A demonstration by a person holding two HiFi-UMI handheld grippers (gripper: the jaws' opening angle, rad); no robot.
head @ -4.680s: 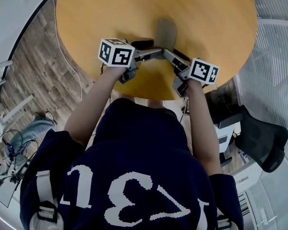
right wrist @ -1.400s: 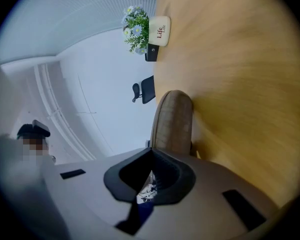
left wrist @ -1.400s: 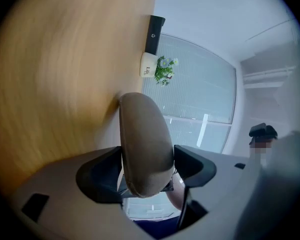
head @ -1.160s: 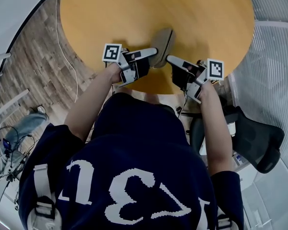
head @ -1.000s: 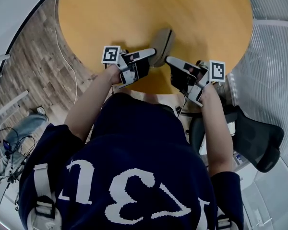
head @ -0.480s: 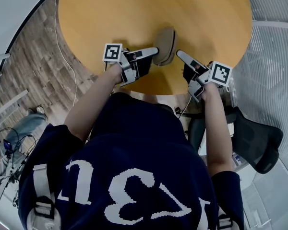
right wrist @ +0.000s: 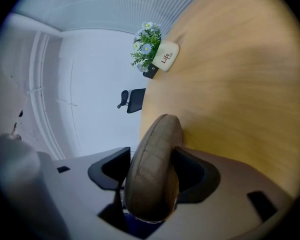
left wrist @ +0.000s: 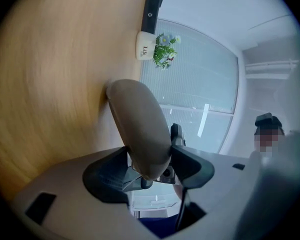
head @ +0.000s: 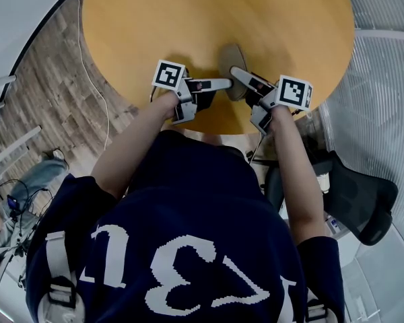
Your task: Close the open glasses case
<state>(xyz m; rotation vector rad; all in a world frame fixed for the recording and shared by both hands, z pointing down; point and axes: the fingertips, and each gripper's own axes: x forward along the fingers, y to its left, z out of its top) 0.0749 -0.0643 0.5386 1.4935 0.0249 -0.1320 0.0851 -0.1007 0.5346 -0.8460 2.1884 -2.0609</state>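
Jaws first: on the left gripper (left wrist: pixel 149 150) they have just been closing and now pinch the near end of the glasses case (head: pixel 229 58), one jaw on its table side and one on the side facing away from the table. On the right gripper (right wrist: pixel 151 151) they have just been opening and stand wide, with the other end of the case between them. It fills that gap so closely that I see no daylight, yet I judge these jaws are not squeezing yet. From both gripper views the case reads as a rounded brown-grey shell running out past the fingertips, and I can make out no gaping lid, so I judge it nearly or fully shut. To finish well, I would hold the left pinch steady and bring the right jaws in slowly across lid and base, pressing both ends evenly so the shell neither twists nor slides from between the tips. Beyond the jaws lies the round wooden table (head: pixel 155 19), bare around the case, with a small potted plant (right wrist: pixel 146 46) at its far rim. Further out are slatted blinds (left wrist: pixel 200 84), a black office chair (head: pixel 360 194) and a plank floor (head: pixel 47 93).
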